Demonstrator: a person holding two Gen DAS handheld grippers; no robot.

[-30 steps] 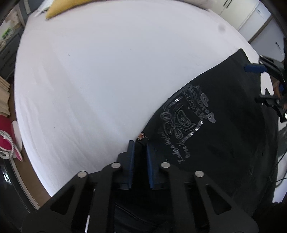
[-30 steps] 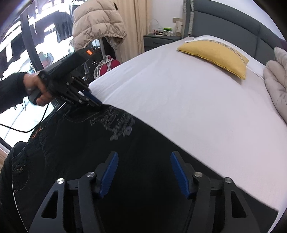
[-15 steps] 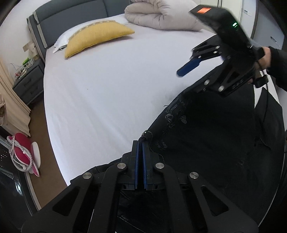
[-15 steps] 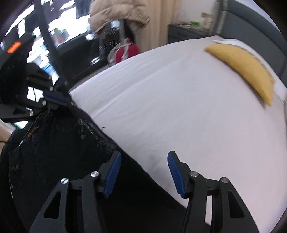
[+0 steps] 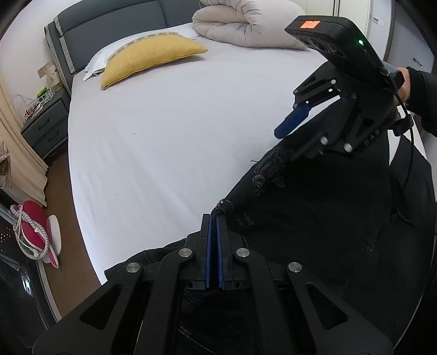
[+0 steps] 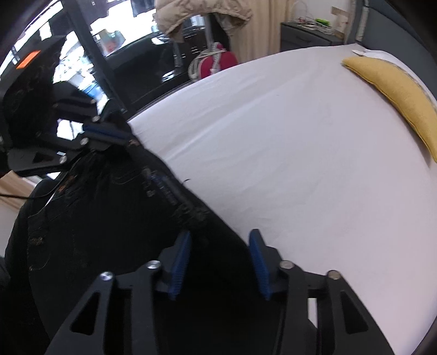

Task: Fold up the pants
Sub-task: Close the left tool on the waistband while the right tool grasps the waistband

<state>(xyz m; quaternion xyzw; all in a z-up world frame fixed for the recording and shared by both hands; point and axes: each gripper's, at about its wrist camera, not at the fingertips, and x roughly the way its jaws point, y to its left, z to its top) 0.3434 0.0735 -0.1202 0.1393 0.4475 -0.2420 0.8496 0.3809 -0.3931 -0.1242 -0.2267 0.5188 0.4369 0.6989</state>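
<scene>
Jaws of the left gripper (image 5: 213,226) were pressed together on a corner of the black pants (image 5: 314,218), lifting that edge off the bed (image 5: 164,131). Jaws of the right gripper (image 6: 218,254) stood wide apart, straddling the pants' edge without holding it. Pants draped over the bed's near side. A yellow pillow (image 5: 147,58) and rolled duvet (image 5: 245,24) lay toward the bed's headboard (image 5: 109,24).

pants (image 5: 314,218) | black, printed | rumpled on bed edge, corner lifted
</scene>
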